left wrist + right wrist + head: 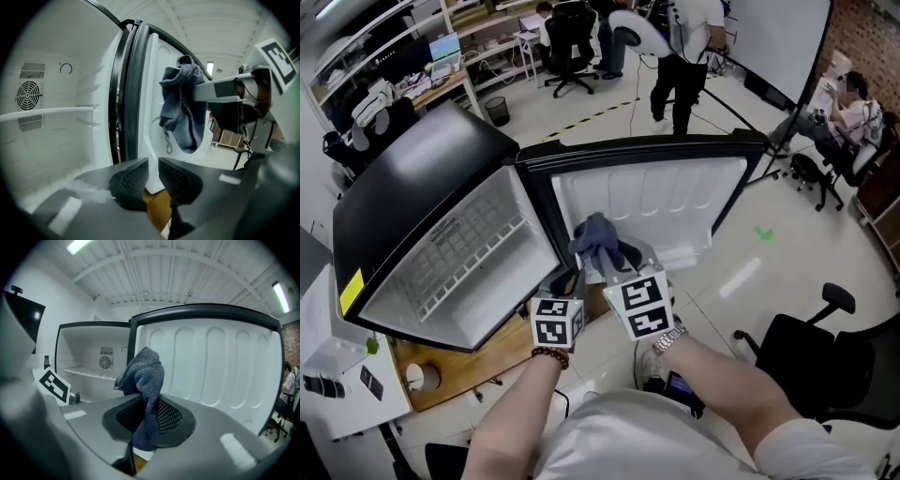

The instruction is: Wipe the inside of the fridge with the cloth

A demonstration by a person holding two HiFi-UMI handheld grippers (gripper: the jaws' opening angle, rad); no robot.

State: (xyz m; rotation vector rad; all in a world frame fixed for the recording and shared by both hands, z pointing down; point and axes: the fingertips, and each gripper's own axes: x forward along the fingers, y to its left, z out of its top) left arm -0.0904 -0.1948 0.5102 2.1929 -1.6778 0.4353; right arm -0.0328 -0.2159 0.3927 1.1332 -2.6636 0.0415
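The small fridge (459, 262) stands open, its white inside fitted with a shelf (47, 112) and a round fan vent (29, 95). Its door (666, 202) is swung wide, the ribbed white liner (211, 366) facing me. A blue-grey cloth (598, 239) bunches up between the jaws of my right gripper (149, 413), which is shut on it in front of the door liner, near the hinge edge. The left gripper view shows the cloth (180, 108) hanging from the right gripper (199, 91). My left gripper (153, 164) hovers low at the fridge opening, jaws slightly apart and holding nothing.
The fridge rests on a wooden board (459, 366). A black office chair (811, 361) is close at the right. A white device (337, 375) sits at the lower left. People and desks (680, 56) fill the room behind the door.
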